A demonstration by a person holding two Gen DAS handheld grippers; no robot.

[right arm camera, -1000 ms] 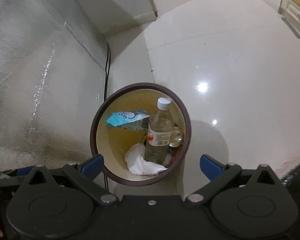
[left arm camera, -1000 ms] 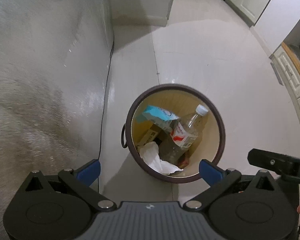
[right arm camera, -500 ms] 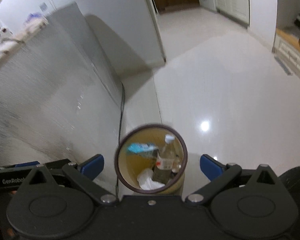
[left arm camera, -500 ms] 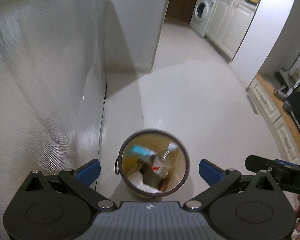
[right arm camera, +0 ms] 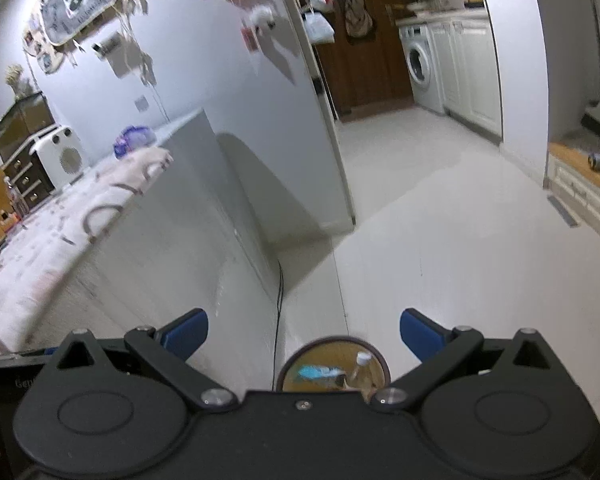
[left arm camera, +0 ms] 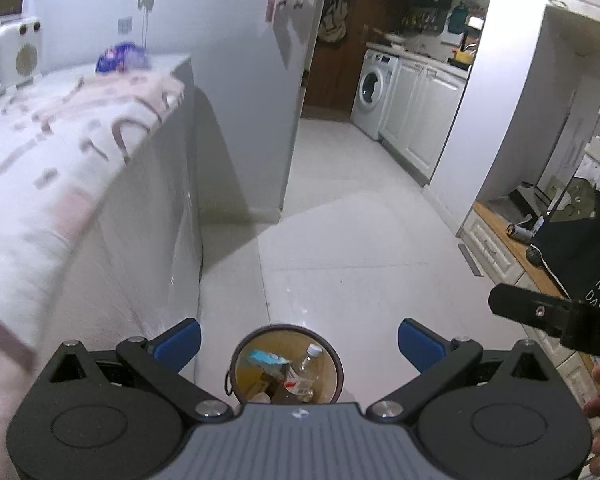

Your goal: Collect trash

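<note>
Both tongs stand released and carry nothing: the left gripper (left arm camera: 299,343) and the right gripper (right arm camera: 304,334) each show their blue pads spread wide. The round brown trash bin (left arm camera: 287,363) sits on the glossy white tiled floor (left arm camera: 360,248) beside a grey counter (left arm camera: 156,216), holding a clear bottle (left arm camera: 305,370), a blue carton (left arm camera: 265,360) and white tissue. Beyond, a washing machine (left arm camera: 370,94) adjoins white cabinets (left arm camera: 424,116).
</note>
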